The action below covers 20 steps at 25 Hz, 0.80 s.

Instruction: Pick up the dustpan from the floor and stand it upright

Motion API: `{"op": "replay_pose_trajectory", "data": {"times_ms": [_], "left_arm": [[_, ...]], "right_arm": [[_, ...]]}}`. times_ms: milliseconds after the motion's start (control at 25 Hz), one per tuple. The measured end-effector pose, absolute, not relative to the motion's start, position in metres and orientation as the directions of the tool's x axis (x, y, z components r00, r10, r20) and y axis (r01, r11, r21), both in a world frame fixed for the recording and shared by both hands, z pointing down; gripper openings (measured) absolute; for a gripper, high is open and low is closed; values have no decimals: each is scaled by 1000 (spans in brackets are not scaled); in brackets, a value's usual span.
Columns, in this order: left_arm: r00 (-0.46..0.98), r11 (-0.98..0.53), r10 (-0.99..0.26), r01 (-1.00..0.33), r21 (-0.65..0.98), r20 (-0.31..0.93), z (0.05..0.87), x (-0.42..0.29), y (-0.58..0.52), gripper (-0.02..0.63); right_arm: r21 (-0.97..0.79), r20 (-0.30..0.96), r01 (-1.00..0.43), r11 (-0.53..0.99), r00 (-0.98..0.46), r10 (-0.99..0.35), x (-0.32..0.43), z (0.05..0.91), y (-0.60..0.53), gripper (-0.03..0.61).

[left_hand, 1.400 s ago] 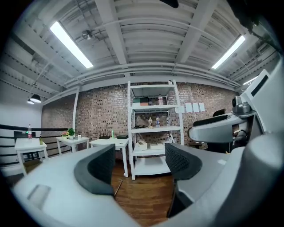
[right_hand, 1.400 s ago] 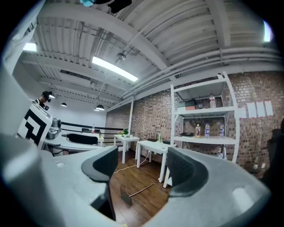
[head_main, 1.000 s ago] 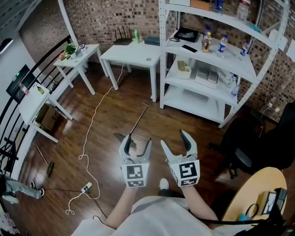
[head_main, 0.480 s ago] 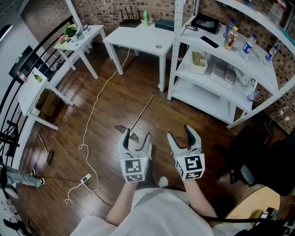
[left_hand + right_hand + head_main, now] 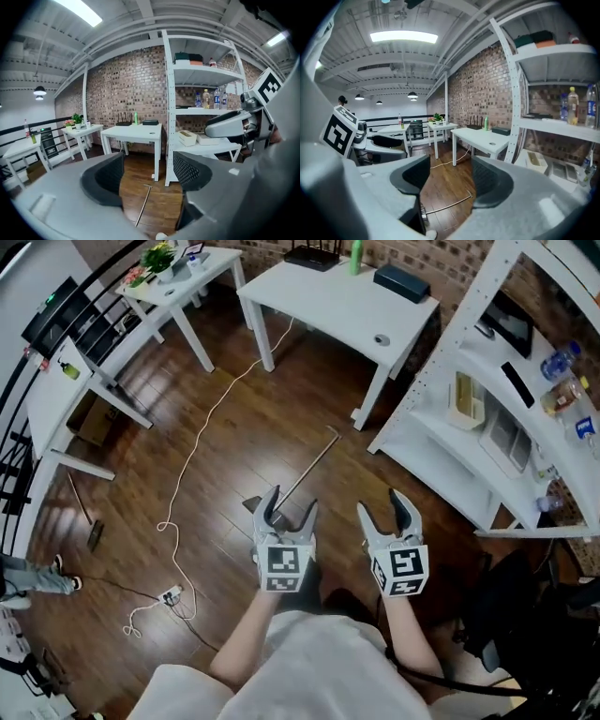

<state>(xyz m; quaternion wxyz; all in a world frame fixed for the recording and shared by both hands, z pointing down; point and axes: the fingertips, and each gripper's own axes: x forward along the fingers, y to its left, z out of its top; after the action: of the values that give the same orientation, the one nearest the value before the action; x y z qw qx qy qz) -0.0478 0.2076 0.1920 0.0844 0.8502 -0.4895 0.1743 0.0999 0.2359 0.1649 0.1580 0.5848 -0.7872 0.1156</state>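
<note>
The dustpan lies flat on the wooden floor, its long thin handle (image 5: 309,468) pointing toward the white desk. Its dark pan (image 5: 255,506) is partly hidden behind my left gripper (image 5: 292,506). That gripper hovers above the pan end, jaws wide but closing, nothing between them. My right gripper (image 5: 382,508) is held beside it to the right, over bare floor, its jaws closing on nothing. The handle (image 5: 143,206) shows through the gap of the left gripper (image 5: 147,174), and the handle (image 5: 447,204) also lies beyond the right gripper (image 5: 450,177).
A white desk (image 5: 337,296) stands beyond the handle's tip and a white shelf rack (image 5: 441,442) with bottles to the right. A white cable (image 5: 197,451) runs across the floor to a power strip (image 5: 172,594) at left. A black chair (image 5: 511,615) is at right.
Both grippers have travelled forward and down toward the dustpan, side by side. The right jaws have narrowed. The desk and shelf rack have shifted in the head view as the head moved.
</note>
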Motion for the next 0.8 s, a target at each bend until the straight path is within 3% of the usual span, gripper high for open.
{"op": "replay_pose_trajectory", "data": {"times_ms": [280,560,800], "left_arm": [[433,-499,-724,-866,26,537,297,-79,104,340],[455,-562,-587,-825,67,670,428,-38,63,331],[400,-536,-514,-841,80,759,619,-20,8,311]], "right_arm": [[-52,471,-936,349,-331,-817,73,242,124,261],[-128,590,-887,443,-427,-685,67,371,76,261],[-174,626,-888,427,-434,-648,88,530,11,261]]}}
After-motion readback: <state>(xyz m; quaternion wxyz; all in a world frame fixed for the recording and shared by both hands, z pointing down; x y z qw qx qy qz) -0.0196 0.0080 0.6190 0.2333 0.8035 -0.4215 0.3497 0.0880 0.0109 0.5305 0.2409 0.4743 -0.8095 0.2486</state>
